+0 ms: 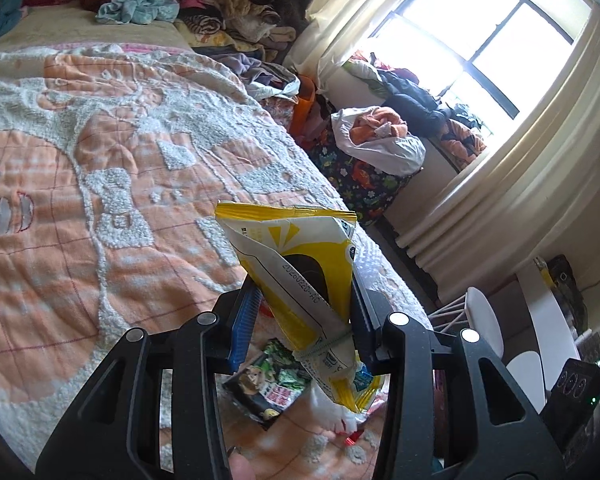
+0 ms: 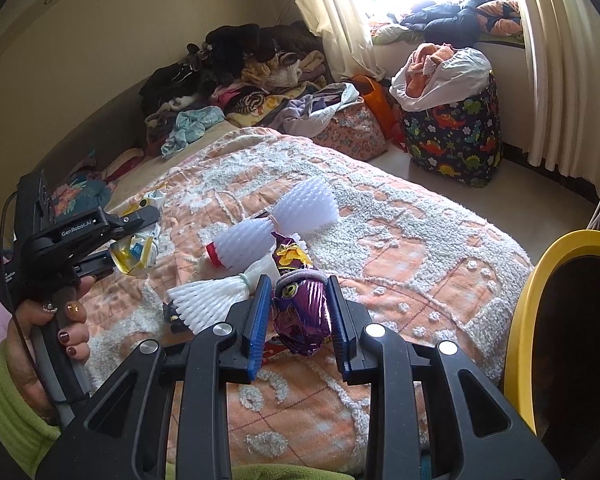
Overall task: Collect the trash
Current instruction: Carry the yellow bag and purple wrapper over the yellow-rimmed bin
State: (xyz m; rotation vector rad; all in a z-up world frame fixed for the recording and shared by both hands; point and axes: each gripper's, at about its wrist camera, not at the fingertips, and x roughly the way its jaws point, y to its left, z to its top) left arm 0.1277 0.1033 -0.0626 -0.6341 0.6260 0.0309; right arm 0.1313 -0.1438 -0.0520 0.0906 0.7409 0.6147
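We've got the left gripper (image 1: 304,312) clamped on a yellow wrapper (image 1: 300,256) and the right gripper (image 2: 300,312) clamped on a purple wrapper (image 2: 300,312), both above the bed (image 2: 400,240), and slippery foil could slide out before reaching the yellow bin (image 2: 528,300).

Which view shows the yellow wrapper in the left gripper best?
Left wrist view: the yellow wrapper fills the centre, clamped between the left gripper pads, printing visible. Right wrist view shows it small, at the left edge, partly hidden by that gripper.
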